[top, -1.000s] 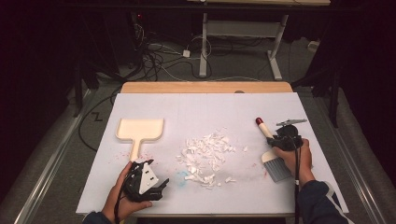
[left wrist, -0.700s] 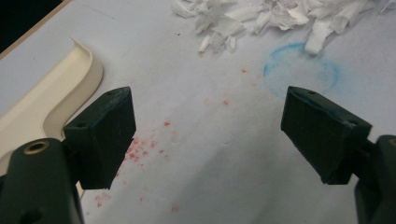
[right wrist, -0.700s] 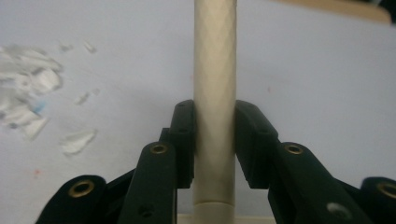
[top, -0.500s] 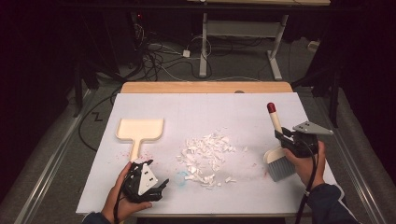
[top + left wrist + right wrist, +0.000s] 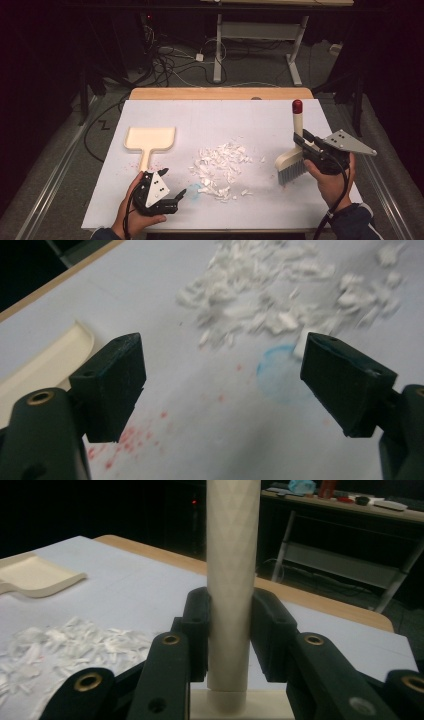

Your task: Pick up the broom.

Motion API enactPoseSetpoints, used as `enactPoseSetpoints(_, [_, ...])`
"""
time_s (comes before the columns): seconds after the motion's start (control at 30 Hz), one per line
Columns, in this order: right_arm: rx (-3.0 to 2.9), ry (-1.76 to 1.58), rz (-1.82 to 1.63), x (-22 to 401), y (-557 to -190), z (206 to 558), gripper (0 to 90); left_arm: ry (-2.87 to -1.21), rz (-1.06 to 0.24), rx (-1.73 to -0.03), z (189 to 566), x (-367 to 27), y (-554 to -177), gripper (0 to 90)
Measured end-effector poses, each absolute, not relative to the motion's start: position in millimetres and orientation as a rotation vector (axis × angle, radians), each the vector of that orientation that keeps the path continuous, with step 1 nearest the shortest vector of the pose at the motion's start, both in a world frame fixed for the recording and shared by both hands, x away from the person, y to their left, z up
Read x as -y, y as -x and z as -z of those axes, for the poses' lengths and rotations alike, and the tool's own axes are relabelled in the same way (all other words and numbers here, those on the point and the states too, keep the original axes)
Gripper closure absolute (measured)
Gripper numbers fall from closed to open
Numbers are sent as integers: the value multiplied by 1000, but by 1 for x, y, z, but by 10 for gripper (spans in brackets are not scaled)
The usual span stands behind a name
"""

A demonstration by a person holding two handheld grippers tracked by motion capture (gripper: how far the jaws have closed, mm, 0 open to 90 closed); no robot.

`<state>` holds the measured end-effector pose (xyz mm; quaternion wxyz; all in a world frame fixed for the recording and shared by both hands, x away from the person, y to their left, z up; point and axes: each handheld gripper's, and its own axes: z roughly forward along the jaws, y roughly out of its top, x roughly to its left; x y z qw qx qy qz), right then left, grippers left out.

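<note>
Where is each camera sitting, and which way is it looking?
High view: above the person's side, looking forward and down at the table; both hands, left gripper and right gripper show.
Left gripper view: on the left gripper, looking between its open jaws at the paper scraps.
Right gripper view: on the right gripper, looking along jaws shut on the brush handle.
All three share the scraps and the dustpan.
</note>
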<state>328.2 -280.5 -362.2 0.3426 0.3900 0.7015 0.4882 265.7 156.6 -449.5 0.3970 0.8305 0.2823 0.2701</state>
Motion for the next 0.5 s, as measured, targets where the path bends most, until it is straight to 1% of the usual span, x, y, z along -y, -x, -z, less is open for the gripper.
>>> enactPoseSetpoints(0.1, [-1788, -972, -1306, 268, -318, 358, 713, -2095, -663, -701, 443, -145, -266, 173])
enactPoseSetpoints(0.13, [-1771, -959, -1326, 265, -315, 357, 713, -2080, -628, -685, 438, -130, -266, 173])
enactPoseSetpoints(0.2, [-1818, -936, -1310, 255, -312, 355, 713, -2061, -607, -640, 431, -112, -266, 181])
enactPoseSetpoints(0.23, [-1804, -938, -1335, 252, -310, 355, 713, -2061, -607, -640, 431, -112, -266, 182])
enactPoseSetpoints(0.27, [-1829, -928, -1330, 247, -309, 355, 713, -2047, -548, -589, 424, -91, -265, 182])
enactPoseSetpoints(0.3, [-1849, -926, -1323, 243, -309, 356, 713, -2039, -530, -557, 422, -79, -265, 182])
enactPoseSetpoints(0.4, [-1872, -906, -1342, 231, -305, 359, 713, -2026, -482, -491, 417, -45, -268, 188])
enactPoseSetpoints(0.5, [-1892, -869, -1355, 218, -300, 361, 713, -2022, -463, -467, 417, -18, -273, 202])
